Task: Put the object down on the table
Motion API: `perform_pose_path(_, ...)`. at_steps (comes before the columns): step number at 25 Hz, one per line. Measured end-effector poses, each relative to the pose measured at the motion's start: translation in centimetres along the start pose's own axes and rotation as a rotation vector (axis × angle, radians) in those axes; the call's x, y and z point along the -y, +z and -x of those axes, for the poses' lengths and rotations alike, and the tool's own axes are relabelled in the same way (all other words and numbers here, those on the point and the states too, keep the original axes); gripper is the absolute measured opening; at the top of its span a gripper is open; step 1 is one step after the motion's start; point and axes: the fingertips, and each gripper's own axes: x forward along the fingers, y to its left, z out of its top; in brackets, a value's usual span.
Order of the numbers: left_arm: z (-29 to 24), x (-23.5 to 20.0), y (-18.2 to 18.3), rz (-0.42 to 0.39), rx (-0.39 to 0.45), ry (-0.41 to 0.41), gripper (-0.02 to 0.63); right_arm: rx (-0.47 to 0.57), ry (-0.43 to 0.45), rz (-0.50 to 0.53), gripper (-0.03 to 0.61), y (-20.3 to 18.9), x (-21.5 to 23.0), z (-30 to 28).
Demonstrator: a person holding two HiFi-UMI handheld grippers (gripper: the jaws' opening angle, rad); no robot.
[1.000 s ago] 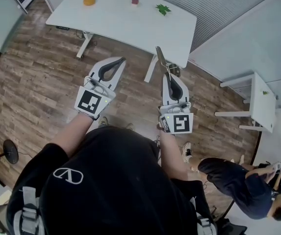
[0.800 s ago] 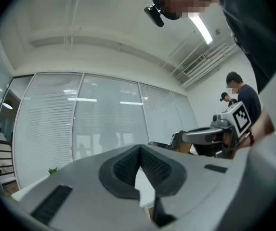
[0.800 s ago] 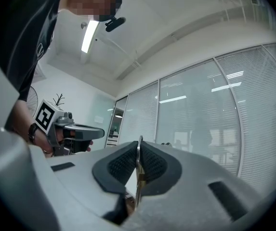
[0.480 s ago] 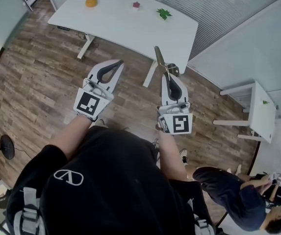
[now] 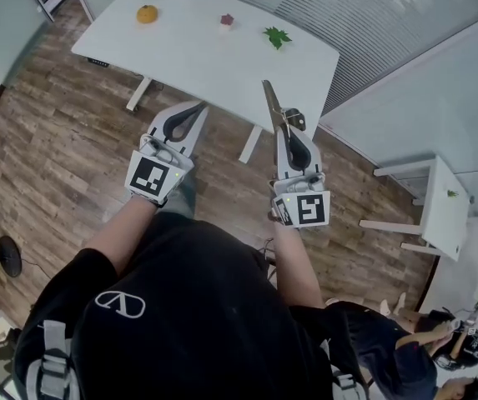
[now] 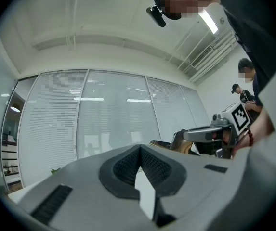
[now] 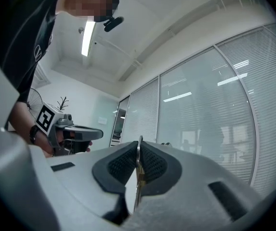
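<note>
red item too small, bystander cropped

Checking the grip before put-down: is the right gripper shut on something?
Shut on a thin flat object: jaws of the right gripper press both its faces, and it juts past them.

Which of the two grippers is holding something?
The right gripper: its jaws clamp a thin flat object that sticks out past them. The left gripper has its jaws together with nothing between.

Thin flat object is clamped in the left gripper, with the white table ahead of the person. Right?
Wrong gripper: the thin flat object is clamped in the right gripper, as the right gripper view shows. The white table is ahead of the person.
</note>
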Motion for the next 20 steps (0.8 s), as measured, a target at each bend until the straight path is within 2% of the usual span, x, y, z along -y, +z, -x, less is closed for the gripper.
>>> perform_pose_path(4, -5.4, -5.4, -1.4, 0.005, 0.013, -0.026, 0.005, -0.022, -0.024, 0.006, 0.014, -2.0, 2.8, -6.2)
perform_pose_path(12, -16.1, -16.3, -4.0, 0.03, 0.019, -0.128, 0.005, -0.073, -0.075, 0.002, 0.014, -5.8, 7.2, -20.0)
perform_pose_path(20, -23.0, -22.2, -6.7, 0.054, 0.021, -0.161, 0.005, -0.12, -0.087, -0.02, 0.014, -9.6, 10.3, -27.9)
